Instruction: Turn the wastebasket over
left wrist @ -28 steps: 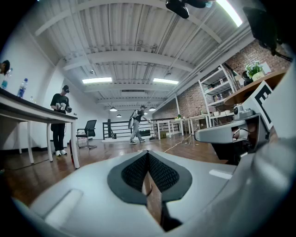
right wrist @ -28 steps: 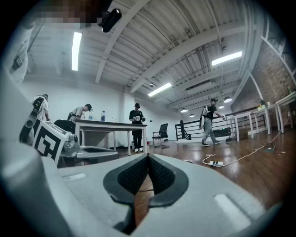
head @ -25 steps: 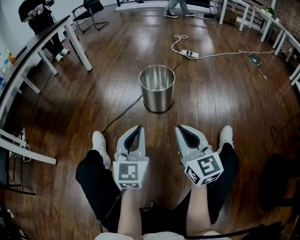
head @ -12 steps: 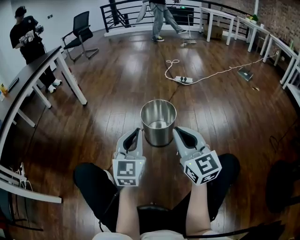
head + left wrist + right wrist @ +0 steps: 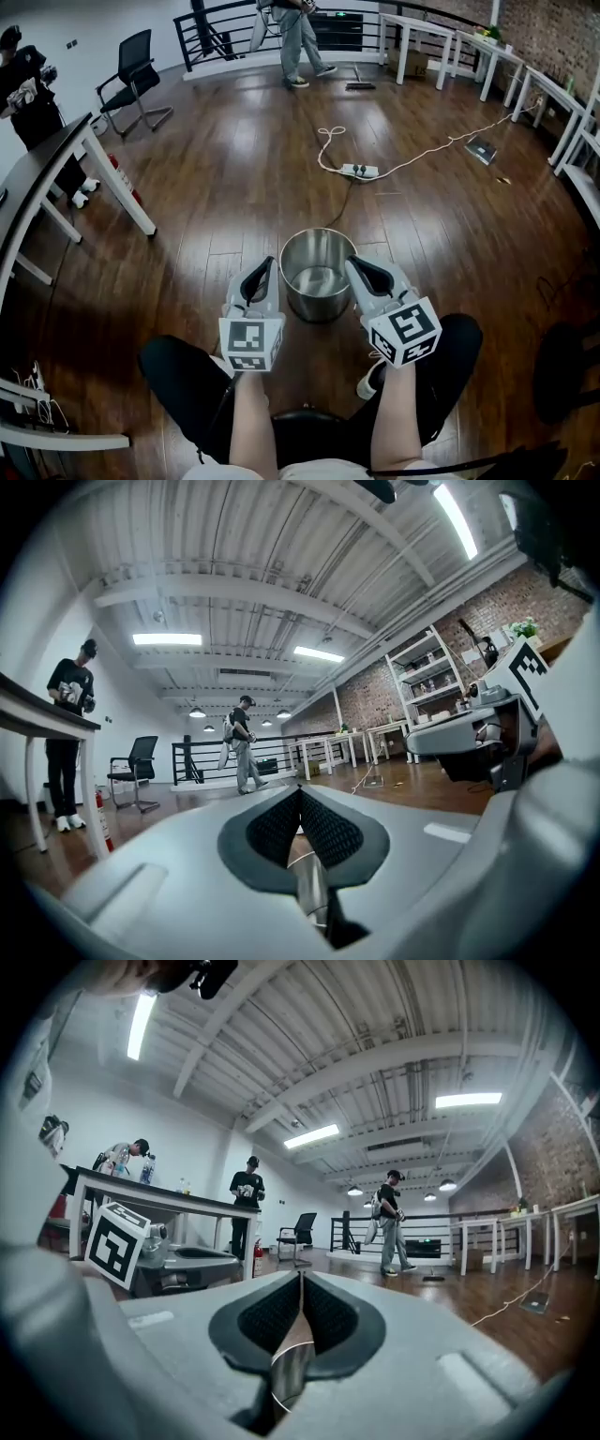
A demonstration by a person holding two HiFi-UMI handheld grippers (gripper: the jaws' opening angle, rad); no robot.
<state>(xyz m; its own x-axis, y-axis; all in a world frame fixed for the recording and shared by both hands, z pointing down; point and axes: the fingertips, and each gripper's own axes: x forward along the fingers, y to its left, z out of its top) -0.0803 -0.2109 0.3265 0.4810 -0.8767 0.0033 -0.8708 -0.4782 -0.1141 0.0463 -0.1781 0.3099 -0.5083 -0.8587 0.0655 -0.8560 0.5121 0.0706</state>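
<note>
Dark wooden floor (image 5: pixel 187 216); steel wastebasket (image 5: pixel 319 306) upright on it, mouth up. Just left of wastebasket rim, left gripper (image 5: pixel 260 274); just right, right gripper (image 5: pixel 360 268). Both 2 clenched tight, empty.

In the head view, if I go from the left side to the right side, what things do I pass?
table → left claw → wastebasket → right claw

We see a shiny metal bin (image 5: pixel 319 306) on a glossy wood floor (image 5: pixel 234 187). Our left gripper (image 5: pixel 266 264) and right gripper (image 5: pixel 355 264) are smooth grey plastic.
</note>
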